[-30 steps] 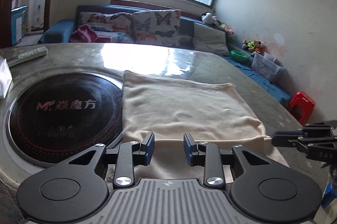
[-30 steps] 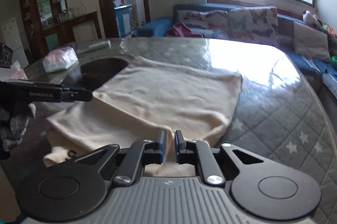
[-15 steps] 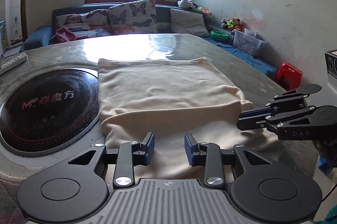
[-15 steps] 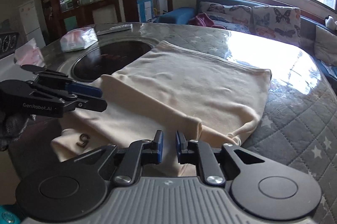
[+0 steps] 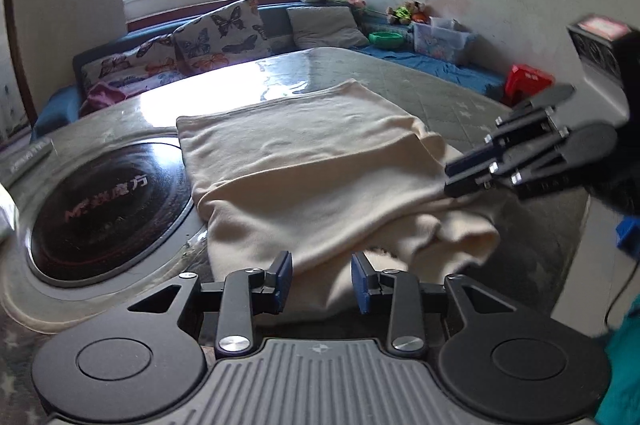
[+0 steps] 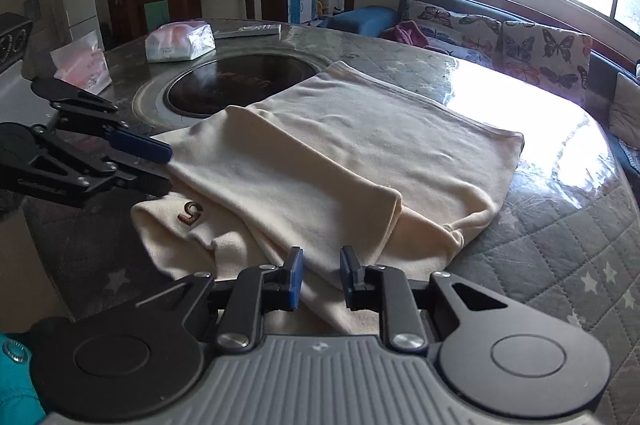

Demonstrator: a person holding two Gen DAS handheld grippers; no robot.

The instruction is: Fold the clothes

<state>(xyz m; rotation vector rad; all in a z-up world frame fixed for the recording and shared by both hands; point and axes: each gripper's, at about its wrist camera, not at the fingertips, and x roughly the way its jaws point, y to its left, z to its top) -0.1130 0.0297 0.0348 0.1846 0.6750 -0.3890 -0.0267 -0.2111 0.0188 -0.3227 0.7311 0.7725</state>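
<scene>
A cream garment (image 5: 320, 161) lies on the round table, its near part folded up over the far part; it also shows in the right wrist view (image 6: 360, 161), with a small brown mark (image 6: 191, 212) on its lower layer. My left gripper (image 5: 321, 280) is open, over the garment's near edge, gripping nothing. My right gripper (image 6: 320, 275) is open over the near right edge, cloth lying between its fingers without being pinched. Each gripper shows in the other's view, the right (image 5: 476, 171) and the left (image 6: 156, 161).
A black induction hob (image 5: 104, 205) is set into the table (image 6: 560, 225) left of the garment. Two tissue packs (image 6: 180, 41) and a remote (image 6: 248, 32) lie at the far side. A sofa with butterfly cushions (image 5: 216, 37) stands behind. A red stool (image 5: 528, 77) is on the floor.
Both grippers swung round and rose over the near edge. The right gripper's jaws have opened from nearly shut. The folded layer now lies further over the garment.
</scene>
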